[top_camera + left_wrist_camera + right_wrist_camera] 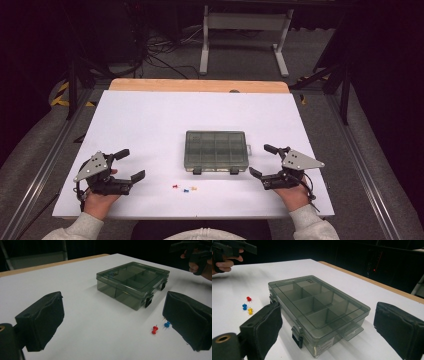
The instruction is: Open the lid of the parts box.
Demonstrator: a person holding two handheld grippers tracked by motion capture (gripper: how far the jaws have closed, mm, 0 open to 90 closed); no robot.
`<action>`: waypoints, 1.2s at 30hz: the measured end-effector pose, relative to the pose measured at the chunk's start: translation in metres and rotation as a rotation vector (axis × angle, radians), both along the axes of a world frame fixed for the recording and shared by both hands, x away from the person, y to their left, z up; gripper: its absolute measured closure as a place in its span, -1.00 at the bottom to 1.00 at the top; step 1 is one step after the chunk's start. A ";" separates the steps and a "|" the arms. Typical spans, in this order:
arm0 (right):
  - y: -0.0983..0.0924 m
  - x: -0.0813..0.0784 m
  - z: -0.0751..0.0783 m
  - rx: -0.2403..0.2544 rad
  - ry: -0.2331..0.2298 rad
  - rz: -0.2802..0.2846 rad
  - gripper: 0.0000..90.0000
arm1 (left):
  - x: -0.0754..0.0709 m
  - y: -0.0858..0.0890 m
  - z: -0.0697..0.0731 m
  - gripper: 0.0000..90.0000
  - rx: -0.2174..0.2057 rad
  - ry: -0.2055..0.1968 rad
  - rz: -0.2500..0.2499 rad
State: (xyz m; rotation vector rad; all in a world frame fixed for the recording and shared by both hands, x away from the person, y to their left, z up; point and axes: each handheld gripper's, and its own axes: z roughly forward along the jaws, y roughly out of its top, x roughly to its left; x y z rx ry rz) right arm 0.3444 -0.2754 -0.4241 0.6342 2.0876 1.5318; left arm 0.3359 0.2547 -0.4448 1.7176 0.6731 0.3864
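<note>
Readable text: none in any view.
Organizer box (317,310) sticker: a small pale label on the near end wall (seen in the right gripper view), its print too small and blurred to read.
Box lid: a faint raised mark near the far edge, not legible.

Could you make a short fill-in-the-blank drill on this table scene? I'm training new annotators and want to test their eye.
1. The lid of the grey divided box is ____.
2. The number of push pins lying in front of the box is ____.
3. The pin between the red and the yellow one is ____.
4. The jaws of both the left gripper and the right gripper stand ____.

Missing words: closed; three; blue; open
</note>
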 end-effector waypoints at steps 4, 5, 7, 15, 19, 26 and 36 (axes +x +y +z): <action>0.001 0.001 0.000 -0.002 0.012 0.005 -0.79 | 0.003 -0.006 0.000 -0.91 0.011 0.011 -0.007; 0.001 0.001 -0.001 -0.004 0.012 0.009 -0.79 | 0.003 -0.006 0.000 -0.91 0.011 0.011 -0.007; 0.002 0.001 -0.001 -0.008 0.016 0.010 -0.79 | 0.004 -0.010 0.000 -0.91 0.005 0.019 -0.010; 0.008 0.004 0.005 -0.011 0.033 0.029 -0.72 | 0.009 -0.031 0.008 -0.91 0.007 0.013 -0.061; 0.011 0.006 0.007 -0.003 0.034 0.037 -0.72 | 0.013 -0.040 0.013 -0.91 0.007 0.000 -0.074; 0.018 0.010 0.007 0.006 0.042 0.061 -0.72 | 0.022 -0.068 0.018 -0.91 0.008 -0.015 -0.107; 0.024 0.019 0.010 0.016 0.034 0.076 -0.72 | 0.034 -0.089 0.016 -0.92 0.016 0.003 -0.142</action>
